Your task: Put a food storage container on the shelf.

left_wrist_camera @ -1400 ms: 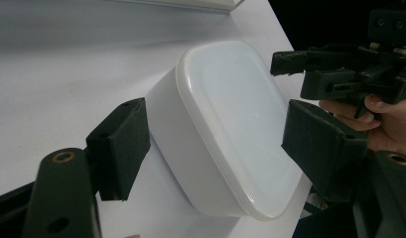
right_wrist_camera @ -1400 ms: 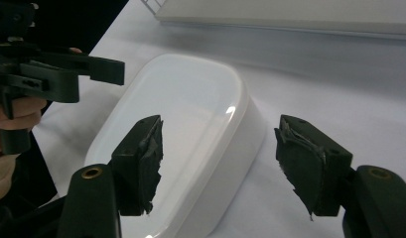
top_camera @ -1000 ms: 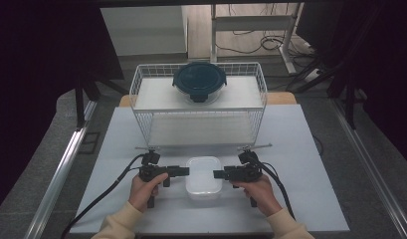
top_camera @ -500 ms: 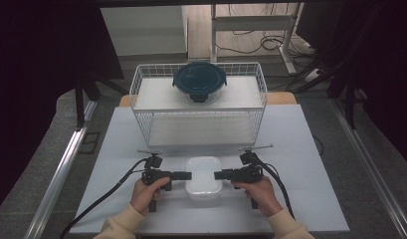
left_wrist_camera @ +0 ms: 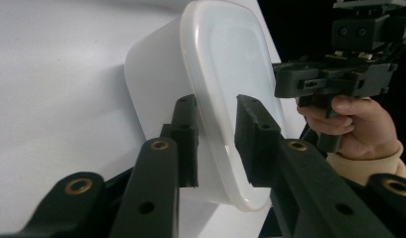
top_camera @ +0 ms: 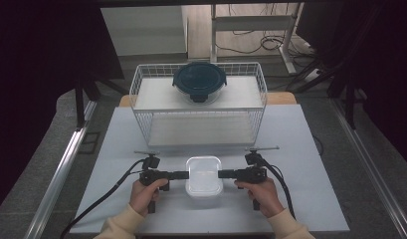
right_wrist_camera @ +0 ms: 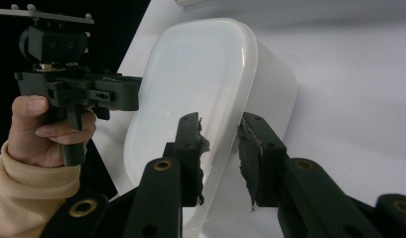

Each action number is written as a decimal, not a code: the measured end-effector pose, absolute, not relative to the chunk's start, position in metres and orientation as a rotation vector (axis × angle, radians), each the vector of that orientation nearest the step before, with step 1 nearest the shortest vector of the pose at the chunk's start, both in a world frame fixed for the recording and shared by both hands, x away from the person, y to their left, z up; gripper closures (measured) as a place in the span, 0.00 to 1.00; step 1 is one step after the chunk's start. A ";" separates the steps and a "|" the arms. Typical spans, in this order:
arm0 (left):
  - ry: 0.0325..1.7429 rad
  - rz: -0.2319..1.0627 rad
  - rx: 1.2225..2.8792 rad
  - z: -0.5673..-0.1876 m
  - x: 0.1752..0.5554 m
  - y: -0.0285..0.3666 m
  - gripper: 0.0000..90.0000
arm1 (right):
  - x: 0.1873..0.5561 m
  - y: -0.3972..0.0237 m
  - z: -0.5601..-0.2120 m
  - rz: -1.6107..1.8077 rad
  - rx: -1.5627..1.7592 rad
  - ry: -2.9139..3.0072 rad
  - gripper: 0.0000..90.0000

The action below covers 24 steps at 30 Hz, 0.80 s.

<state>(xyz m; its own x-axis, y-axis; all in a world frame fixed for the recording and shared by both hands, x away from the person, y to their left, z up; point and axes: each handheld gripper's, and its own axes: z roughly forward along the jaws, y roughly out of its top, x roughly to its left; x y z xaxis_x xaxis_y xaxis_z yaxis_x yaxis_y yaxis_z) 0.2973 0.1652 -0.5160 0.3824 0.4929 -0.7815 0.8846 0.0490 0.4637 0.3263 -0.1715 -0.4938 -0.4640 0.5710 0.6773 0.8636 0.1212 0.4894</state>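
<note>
A white lidded tub [top_camera: 204, 175] sits on the table [top_camera: 116, 149] near the middle of its front edge, well short of the wire rack [top_camera: 198, 107] at the back edge, which carries a dark round container [top_camera: 199, 82]. The left gripper [top_camera: 182, 175] meets the tub's left side and the right gripper [top_camera: 225, 174] its right side. Both pairs of jaws have just been closing and now straddle the lid's rim, one jaw above and one below, still a little apart from it, so neither has a grip yet.
</note>
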 end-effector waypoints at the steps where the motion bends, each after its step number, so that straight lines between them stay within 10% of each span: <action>1: 1.250 -0.464 1.600 -0.515 0.297 0.166 0.82 | 0.325 -0.172 -0.493 -1.275 -1.396 -2.083 0.80; 24: 1.128 -0.348 1.630 -0.478 0.287 0.176 0.90 | 0.314 -0.169 -0.462 -1.416 -1.294 -2.177 0.88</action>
